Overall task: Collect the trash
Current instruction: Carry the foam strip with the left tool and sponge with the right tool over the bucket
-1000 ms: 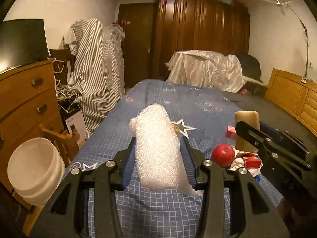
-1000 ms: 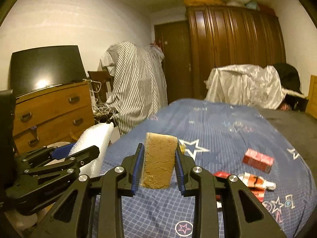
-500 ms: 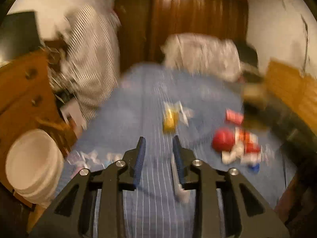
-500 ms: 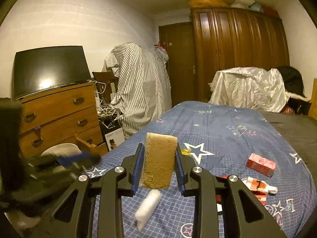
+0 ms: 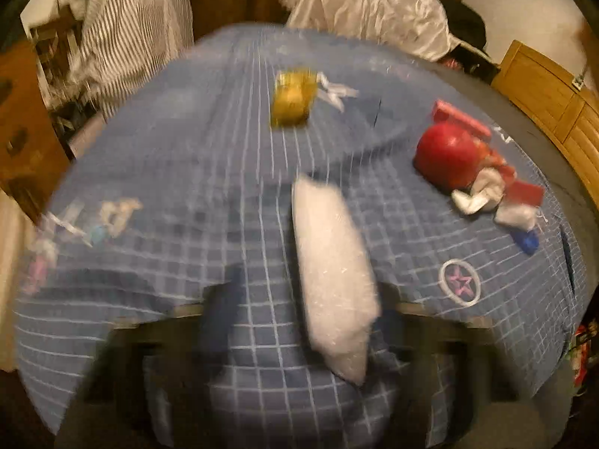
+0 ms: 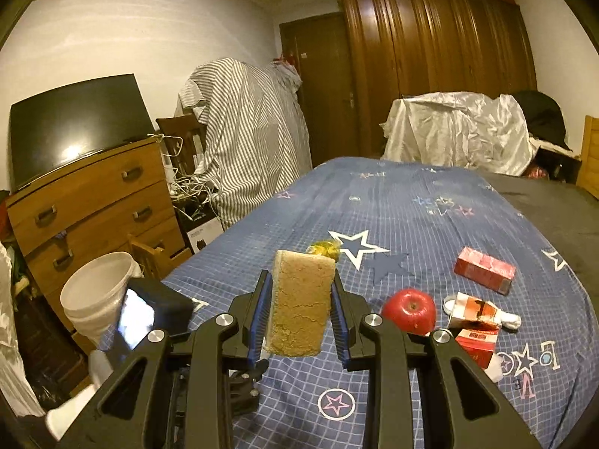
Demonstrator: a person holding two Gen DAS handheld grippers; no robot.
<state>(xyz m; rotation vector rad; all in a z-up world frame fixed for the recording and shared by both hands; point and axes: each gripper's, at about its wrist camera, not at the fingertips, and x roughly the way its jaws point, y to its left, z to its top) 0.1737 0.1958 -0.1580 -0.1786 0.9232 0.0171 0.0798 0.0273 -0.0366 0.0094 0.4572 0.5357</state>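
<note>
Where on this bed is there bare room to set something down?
Free: the far half of the bedspread, between the white star and the silver-covered heap; also the strip left of the gold wrapper. Crowded: the right side, around apple, red carton and torn packets.

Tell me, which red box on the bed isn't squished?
The flat red carton lying alone farther up the blue star bedspread. It keeps its box shape, while the torn red-and-white cartons beside the red apple are crumpled.

Right gripper (image 6: pixel 299 316): black angular frame, silver bolts, blue ribbed fingers (image 6: pixel 258 312). Left gripper (image 5: pixel 299 318): blurred, dark.
</note>
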